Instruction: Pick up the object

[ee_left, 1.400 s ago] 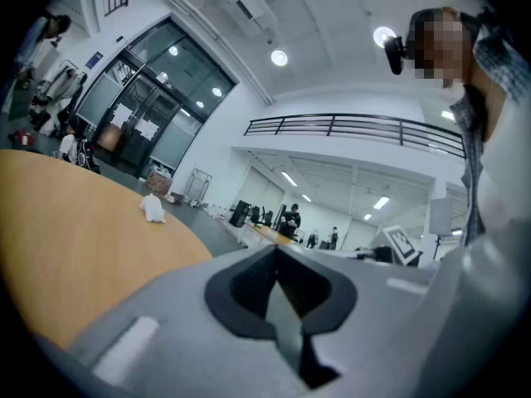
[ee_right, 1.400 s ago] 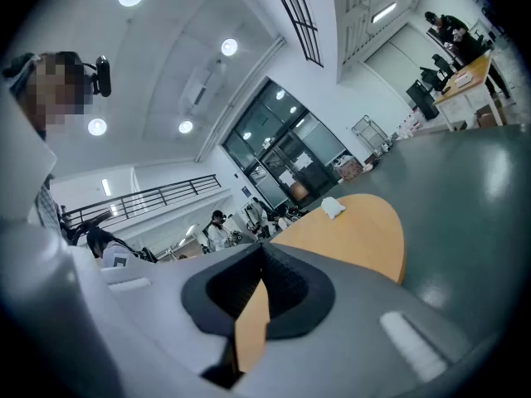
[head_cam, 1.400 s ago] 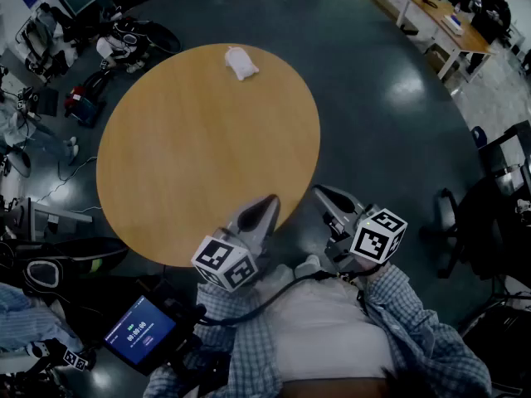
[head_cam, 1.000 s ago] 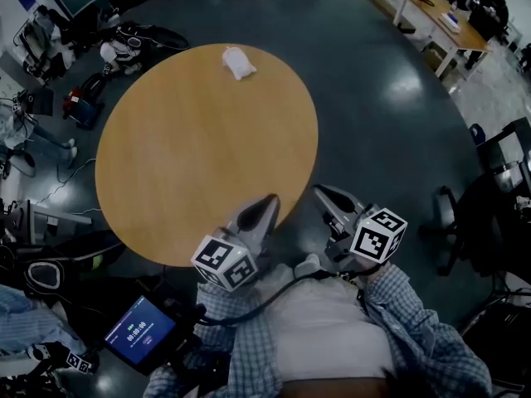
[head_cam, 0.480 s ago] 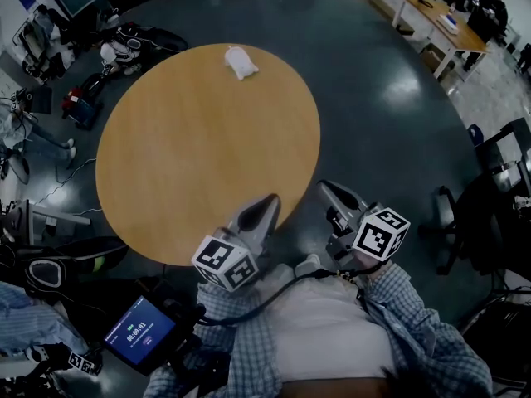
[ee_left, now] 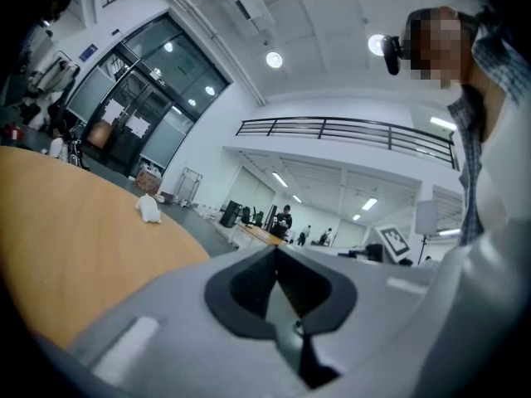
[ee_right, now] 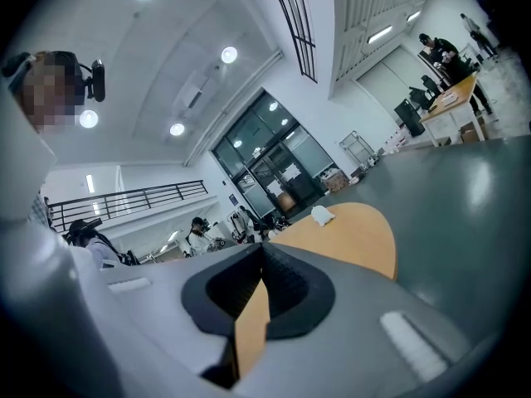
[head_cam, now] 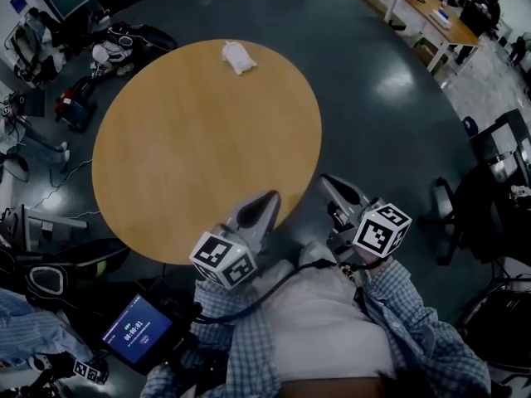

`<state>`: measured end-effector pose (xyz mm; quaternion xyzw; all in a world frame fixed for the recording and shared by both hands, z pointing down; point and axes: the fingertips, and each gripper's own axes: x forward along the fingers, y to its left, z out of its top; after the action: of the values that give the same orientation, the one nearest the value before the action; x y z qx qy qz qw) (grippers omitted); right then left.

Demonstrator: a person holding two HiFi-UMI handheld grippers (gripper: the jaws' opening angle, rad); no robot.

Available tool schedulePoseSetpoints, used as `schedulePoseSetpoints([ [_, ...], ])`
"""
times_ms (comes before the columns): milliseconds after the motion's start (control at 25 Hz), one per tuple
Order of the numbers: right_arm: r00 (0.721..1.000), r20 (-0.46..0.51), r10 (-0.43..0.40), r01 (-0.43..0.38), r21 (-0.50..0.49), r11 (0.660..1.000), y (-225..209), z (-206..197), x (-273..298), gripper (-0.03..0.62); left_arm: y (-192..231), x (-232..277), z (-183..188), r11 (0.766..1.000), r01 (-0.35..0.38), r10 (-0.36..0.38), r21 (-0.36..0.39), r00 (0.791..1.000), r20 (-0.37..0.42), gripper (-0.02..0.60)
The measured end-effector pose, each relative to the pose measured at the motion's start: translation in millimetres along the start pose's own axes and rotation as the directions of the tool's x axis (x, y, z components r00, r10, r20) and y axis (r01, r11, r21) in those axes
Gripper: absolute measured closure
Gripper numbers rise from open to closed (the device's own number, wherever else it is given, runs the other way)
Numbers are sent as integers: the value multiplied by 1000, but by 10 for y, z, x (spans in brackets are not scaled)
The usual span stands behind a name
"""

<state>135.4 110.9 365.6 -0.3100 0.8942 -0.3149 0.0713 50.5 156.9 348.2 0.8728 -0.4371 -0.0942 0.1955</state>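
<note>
Both grippers are held at the near side of the scene, close to the person's body: the grey left gripper (head_cam: 267, 199) has its tip over the near rim of the round light-wood tabletop (head_cam: 182, 164), and the grey right gripper (head_cam: 328, 182) sits just to its right, over the dark glossy floor (head_cam: 382, 123). Each has its jaws pressed together with nothing between them. The small white lumpy object (head_cam: 238, 57) lies at the table's far edge, a little right of its middle, well apart from both grippers.
</note>
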Motion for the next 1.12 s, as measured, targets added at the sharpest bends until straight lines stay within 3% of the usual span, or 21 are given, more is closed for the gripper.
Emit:
schedulePoseSetpoints([
  [240, 1000, 17, -23, 23, 6, 1000, 44, -19, 189, 588, 188, -200, 151, 1000, -10, 10, 12, 1000, 7, 578],
  [440, 999, 48, -21, 20, 32, 999, -287, 242, 342, 588, 378, -63, 188, 998, -62, 62, 15, 998, 22, 578],
  [680, 1000, -4, -11, 11, -23, 1000, -702, 525, 743, 588, 722, 90, 203, 987, -159, 158, 13, 987, 17, 578],
  [960, 990, -124, 59, -69, -79, 994, -1185, 921, 1607, 588, 1244, 408, 439, 956, -293, 294, -34, 954, 53, 578],
  [1120, 972, -212, 102, -128, -112, 985, -1471, 1139, 2190, 588, 1475, 664, 570, 915, -396, 400, -81, 916, 44, 578],
])
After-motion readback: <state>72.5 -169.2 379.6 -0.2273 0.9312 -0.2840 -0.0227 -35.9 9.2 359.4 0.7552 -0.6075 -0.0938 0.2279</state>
